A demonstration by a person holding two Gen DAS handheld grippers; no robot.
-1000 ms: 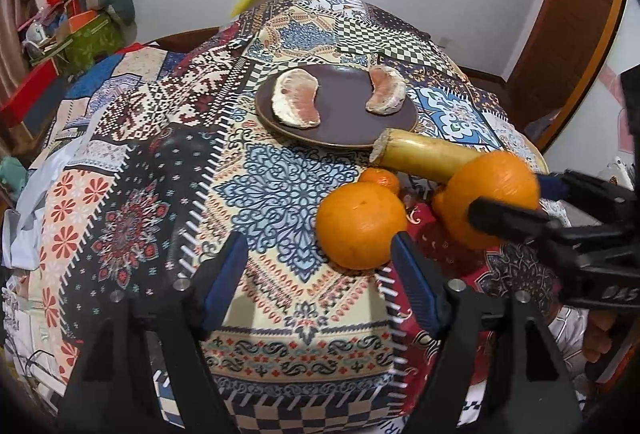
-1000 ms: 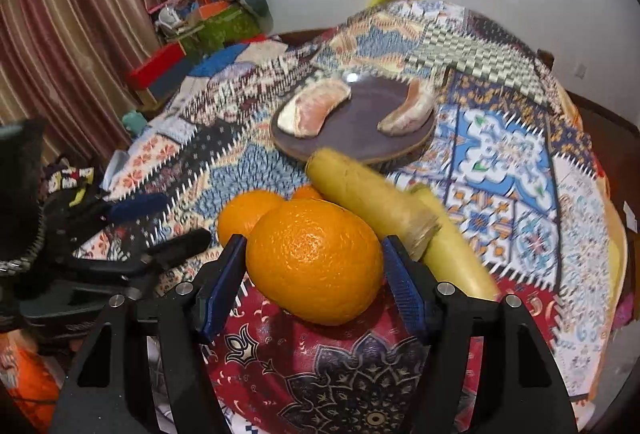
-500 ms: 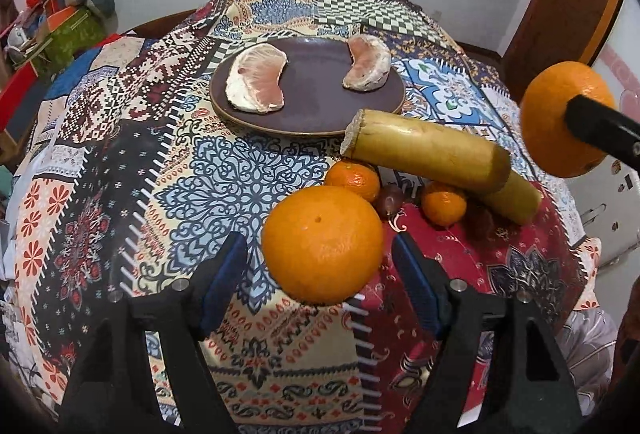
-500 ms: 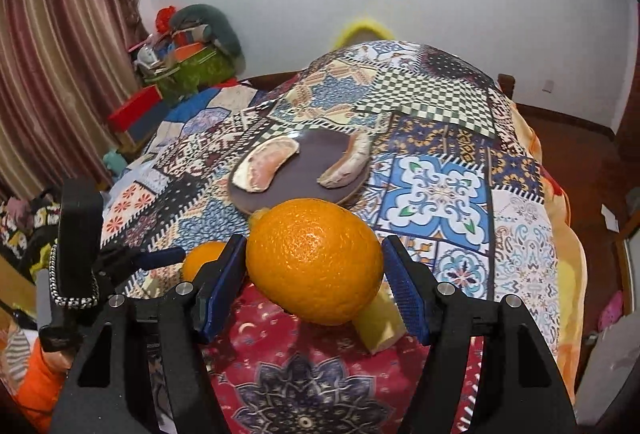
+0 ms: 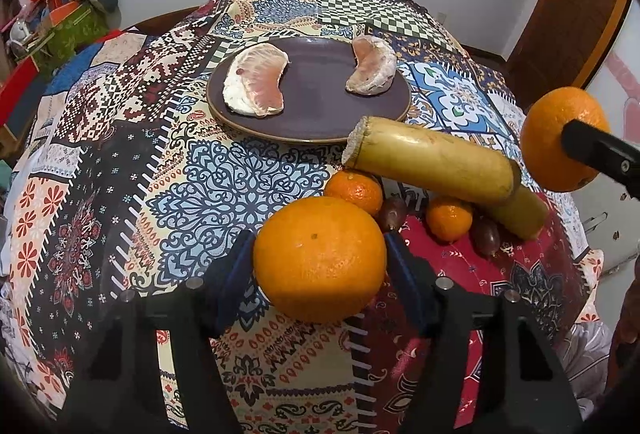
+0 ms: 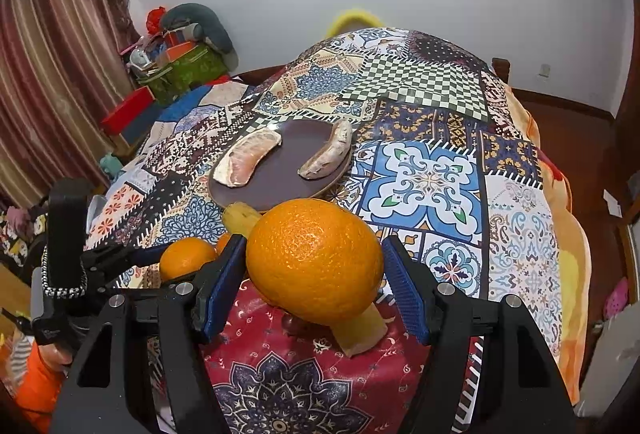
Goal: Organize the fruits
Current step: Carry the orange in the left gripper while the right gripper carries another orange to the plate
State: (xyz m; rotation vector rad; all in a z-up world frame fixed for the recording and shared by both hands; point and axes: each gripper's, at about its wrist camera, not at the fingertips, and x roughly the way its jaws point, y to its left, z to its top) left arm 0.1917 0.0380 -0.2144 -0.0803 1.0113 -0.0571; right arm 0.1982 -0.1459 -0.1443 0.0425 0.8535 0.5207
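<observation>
Gripping round dimpled oranges (image 5: 320, 258), patchwork cloth (image 5: 224, 177) beneath

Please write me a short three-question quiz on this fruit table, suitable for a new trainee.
1. True or false: the dark brown round plate holds two peeled pomelo wedges.
2. Multiple choice: what do the left tongs grip? A) a small tangerine B) a large round orange C) a pale yellow cane stalk
3. Fill in: the orange held in the right tongs is ____ the patchwork tablecloth.

Key
1. True; one wedge lies at each side of the plate.
2. B; the large round orange sits between the blue pads, whose jaws have just been closing onto it.
3. Lifted above; the other large orange hangs over the table.
</observation>
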